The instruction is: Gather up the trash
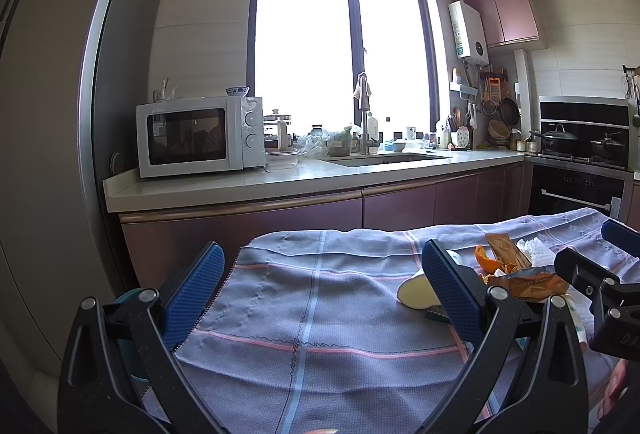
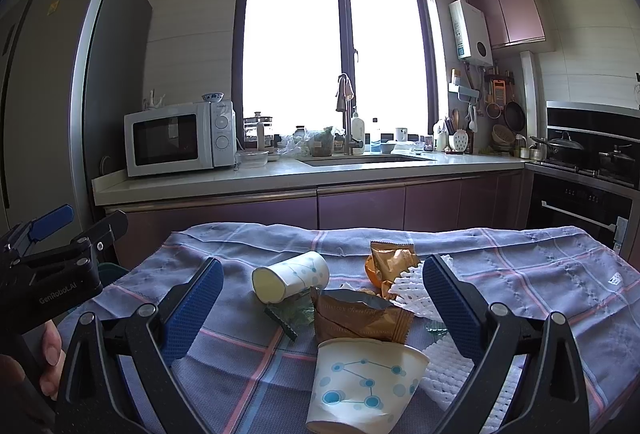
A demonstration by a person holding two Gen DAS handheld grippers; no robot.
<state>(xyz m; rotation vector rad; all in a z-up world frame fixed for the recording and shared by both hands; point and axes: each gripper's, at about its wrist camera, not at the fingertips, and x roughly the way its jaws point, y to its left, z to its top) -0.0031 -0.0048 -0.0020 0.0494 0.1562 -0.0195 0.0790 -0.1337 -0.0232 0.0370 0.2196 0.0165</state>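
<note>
Trash lies on a checked cloth [image 2: 520,266]. A paper cup [image 2: 290,276] lies on its side; a second cup [image 2: 364,386] lies nearest me. Between them is a brown snack wrapper [image 2: 360,318], with a gold wrapper [image 2: 390,260] and white foam netting [image 2: 412,290] behind. My right gripper [image 2: 322,294] is open and empty above this pile. My left gripper [image 1: 320,282] is open and empty over bare cloth, left of the lying cup [image 1: 416,292], orange peel [image 1: 486,258] and wrapper [image 1: 532,284]. The other gripper shows at each view's edge.
A teal bin rim [image 1: 128,298] shows by the table's left edge. Beyond is a kitchen counter [image 2: 280,178] with a microwave [image 2: 180,138] and sink, a fridge at left, and a stove and oven [image 2: 580,202] at right.
</note>
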